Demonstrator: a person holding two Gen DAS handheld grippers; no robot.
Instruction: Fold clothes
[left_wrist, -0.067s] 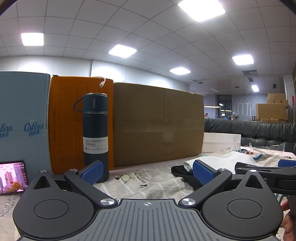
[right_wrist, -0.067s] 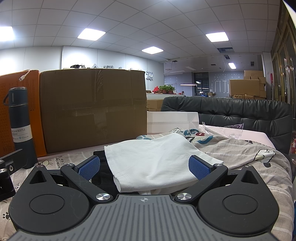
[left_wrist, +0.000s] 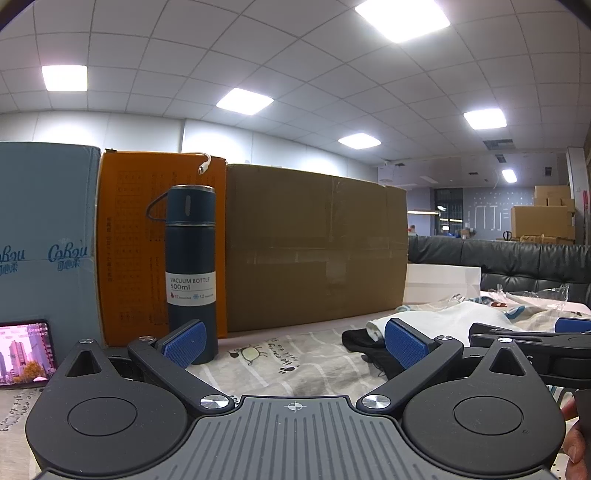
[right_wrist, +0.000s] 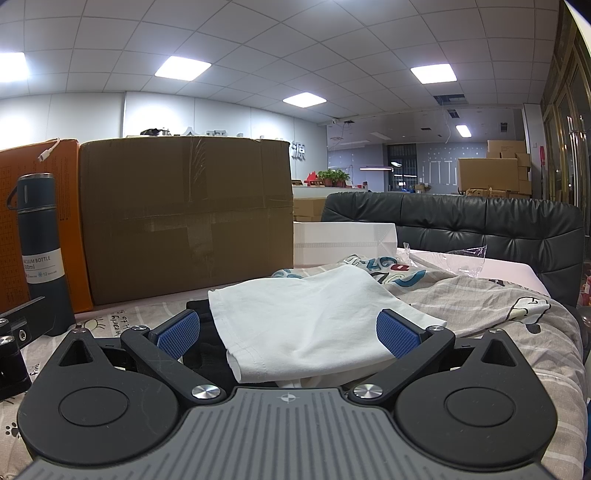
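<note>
The left gripper (left_wrist: 293, 341) sat low over the desk (left_wrist: 317, 354) with its jaws spread wide and nothing between them, facing the vacuum bottle (left_wrist: 190, 273) near the back edge; the clothes lay off to its right. The white garment (right_wrist: 306, 321) lay heaped over a black garment (right_wrist: 207, 343), its long side running across, directly ahead of the right gripper (right_wrist: 288, 332), likewise wide apart and empty. The right one looked nearer, so it was probably the one to reach first.

Open-plan office: grid ceiling panels (right_wrist: 183, 66), stacked cartons (right_wrist: 491, 173), black leather sofa (right_wrist: 461, 225)
</note>
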